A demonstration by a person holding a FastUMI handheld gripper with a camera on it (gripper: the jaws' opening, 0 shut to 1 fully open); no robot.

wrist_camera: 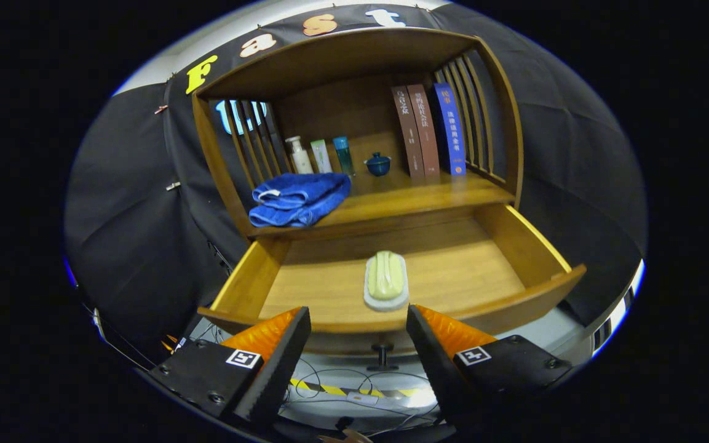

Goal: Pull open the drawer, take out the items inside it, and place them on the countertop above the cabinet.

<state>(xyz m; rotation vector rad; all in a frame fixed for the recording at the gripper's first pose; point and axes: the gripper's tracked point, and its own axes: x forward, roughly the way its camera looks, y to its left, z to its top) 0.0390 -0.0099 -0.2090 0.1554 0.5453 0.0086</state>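
Gripper view: looking straight at a wooden cabinet (360, 55) with its drawer (514, 246) already sitting pulled out, knob (382, 355) poking down under the front board.
Hand-held gripper (358, 323): fingers are standing wide apart with nothing between them, hovering just in front of the drawer's front edge.
Item: a pale green soap (385, 275) is lying on a whitish dish (385, 300), right in the middle of the drawer floor, just ahead of the fingers and lined up with the gap.
Where it's going: the bench (415, 197) above the drawer; there's bare wood right of the towel (299, 198).
Handling guess: soap is looking smooth and rounded, so probably slippery and light; dish is likely hard and maybe chippable. I'm thinking a pinch across the long sides of the dish is safer than squeezing the bar alone, since the bar could be sliding off if tilted.
Materials: cabinet is warm, glossy wood with slatted sides; drawer walls are a lighter yellow wood.
Other stuff on the bench: soft folded blue towel on the left, three small bottles (320, 155), a little dark blue lidded pot (377, 164), three upright books (429, 130).
Progress: drawer step is looking done, soap not yet lifted.
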